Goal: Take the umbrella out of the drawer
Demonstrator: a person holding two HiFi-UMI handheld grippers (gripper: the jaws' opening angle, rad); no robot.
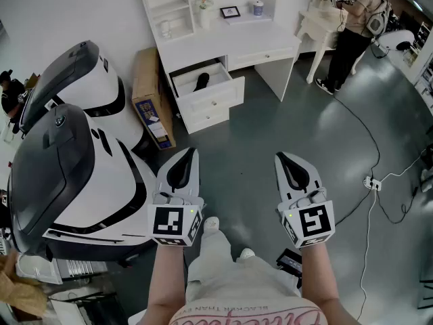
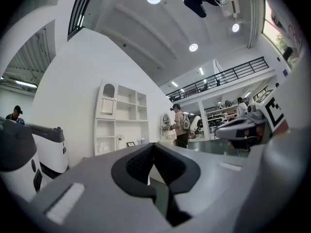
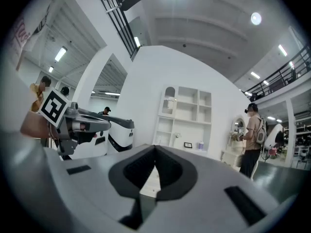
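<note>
A black folded umbrella (image 1: 201,81) lies in the open top drawer (image 1: 215,96) of a white desk (image 1: 233,40) at the far side of the floor. Both grippers are held level near me, well short of the desk and pointing toward it. The left gripper (image 1: 191,152) is shut with nothing between its jaws; in the left gripper view its tips (image 2: 154,144) meet. The right gripper (image 1: 281,156) is also shut and empty, and its tips (image 3: 155,147) touch in the right gripper view. The desk's shelf unit (image 3: 187,113) shows beyond them.
Two large white-and-black machines (image 1: 74,147) stand at the left. A cardboard box (image 1: 150,97) leans between them and the desk. A person (image 1: 355,26) stands at the back right beside a white side table (image 1: 318,22). A cable with a power strip (image 1: 371,181) runs over the grey floor at the right.
</note>
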